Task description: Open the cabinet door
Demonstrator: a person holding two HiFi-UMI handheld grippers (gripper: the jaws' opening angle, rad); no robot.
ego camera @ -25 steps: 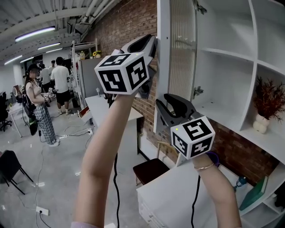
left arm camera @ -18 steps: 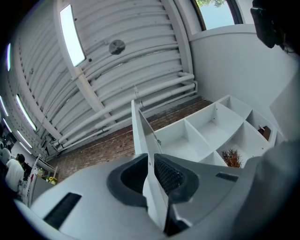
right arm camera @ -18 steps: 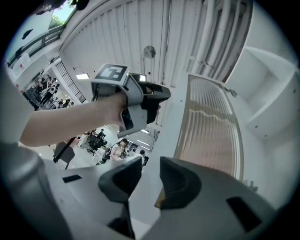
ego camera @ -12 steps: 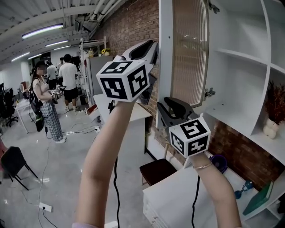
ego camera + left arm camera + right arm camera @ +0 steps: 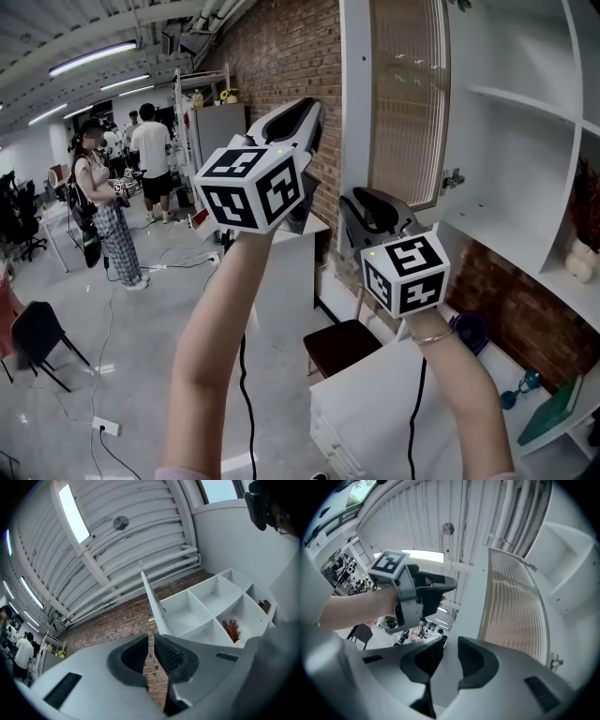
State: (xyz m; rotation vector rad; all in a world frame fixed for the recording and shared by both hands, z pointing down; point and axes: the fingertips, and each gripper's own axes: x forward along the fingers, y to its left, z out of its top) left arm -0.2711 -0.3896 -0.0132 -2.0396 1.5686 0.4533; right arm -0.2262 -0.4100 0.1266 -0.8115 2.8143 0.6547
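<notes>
The right gripper is holding its jaws partly apart, having just been closing them. The white frame of the cabinet door is filling the gap between them. Whether the pads are touching that frame I cannot tell. In the head view this gripper is sitting against the lower part of the door's free edge, with its marker cube facing the camera.

The left gripper is keeping its jaws almost together, leaving only a thin slit with nothing in it. The brick wall is showing through that slit. It is hanging in the air to the left of the door, clear of it, and pointing upward.

The cabinet door, a ribbed glass panel in a white frame, is standing swung out from the cabinet. It is hanging from a hinge on its right side, so the white shelves behind are lying open to view. A dried plant is standing in one lower compartment.

Below the grippers a white counter is running along the wall, with a dark chair just beside it. Far to the left several people are standing on the shiny floor.
</notes>
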